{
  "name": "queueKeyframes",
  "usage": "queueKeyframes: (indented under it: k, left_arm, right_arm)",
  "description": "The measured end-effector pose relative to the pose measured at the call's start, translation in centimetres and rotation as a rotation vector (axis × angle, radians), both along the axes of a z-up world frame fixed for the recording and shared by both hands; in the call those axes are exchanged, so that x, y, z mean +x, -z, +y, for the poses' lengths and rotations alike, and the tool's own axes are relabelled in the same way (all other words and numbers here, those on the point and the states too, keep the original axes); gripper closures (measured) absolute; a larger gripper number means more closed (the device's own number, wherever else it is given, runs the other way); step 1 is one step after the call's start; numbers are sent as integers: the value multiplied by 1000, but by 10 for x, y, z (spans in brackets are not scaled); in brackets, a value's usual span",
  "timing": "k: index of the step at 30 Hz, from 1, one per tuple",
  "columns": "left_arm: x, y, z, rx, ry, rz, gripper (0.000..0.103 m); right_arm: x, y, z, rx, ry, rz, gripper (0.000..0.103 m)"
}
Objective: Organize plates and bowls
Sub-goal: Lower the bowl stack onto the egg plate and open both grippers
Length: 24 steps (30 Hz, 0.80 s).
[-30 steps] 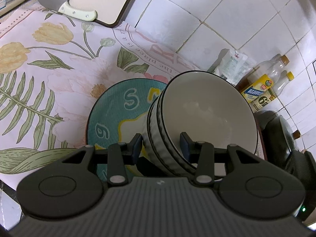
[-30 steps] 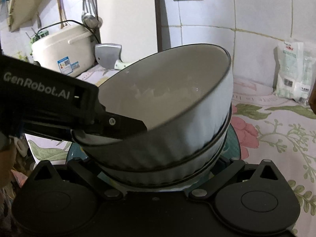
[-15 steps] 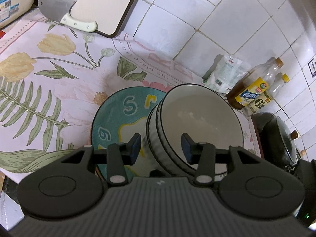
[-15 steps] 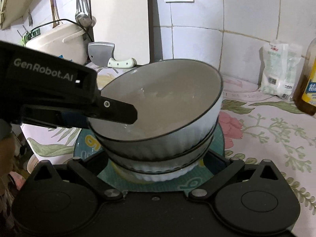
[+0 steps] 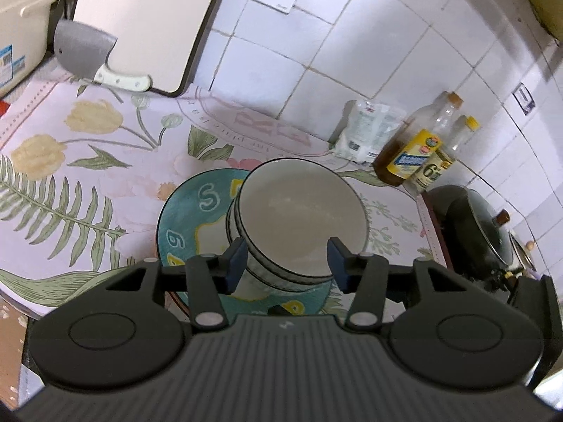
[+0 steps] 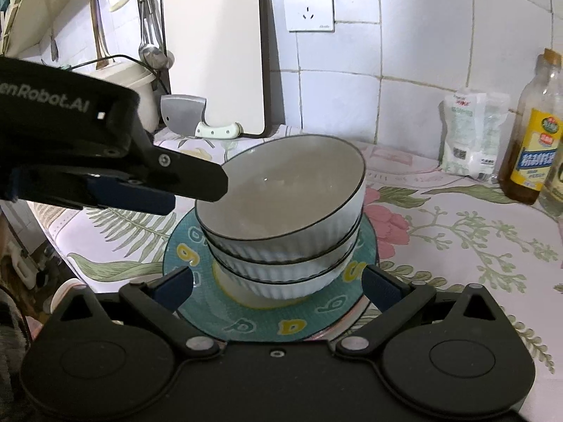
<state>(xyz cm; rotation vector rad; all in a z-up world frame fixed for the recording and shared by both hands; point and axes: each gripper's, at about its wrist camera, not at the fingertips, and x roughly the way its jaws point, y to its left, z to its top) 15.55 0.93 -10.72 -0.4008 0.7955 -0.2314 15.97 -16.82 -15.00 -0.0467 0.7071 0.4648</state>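
The stack of white bowls [image 6: 281,225] is sitting on the teal plate [image 6: 242,320], which is lying on the flowered cloth [image 5: 88,161]. The left gripper [image 5: 286,260] is hovering by the top rim, its jaws just having been opening, pinching nothing. The right gripper [image 6: 278,286] is standing spread wide, empty, before the plate.
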Motion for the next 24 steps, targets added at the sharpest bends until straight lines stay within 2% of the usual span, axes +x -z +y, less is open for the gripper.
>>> queueKeyframes:
  k: [4,10,15,24]
  left_arm:
    - [-17,-15,-3,45,32,-18,54]
    - [-44,-45,-4,107,48,-25,47]
    - [-72,-68,-7,142,81,-60,43]
    - [-105,-80,-5,219,71,-83,39]
  right_arm:
    - [-12,-14,-9,9,4,-10,0]
    - [-31,-34,-18,-20,32,-15,0]
    - [-45,-53,-26,-32,71,20,0]
    - [-76,-84,-36,-54,137,33,0]
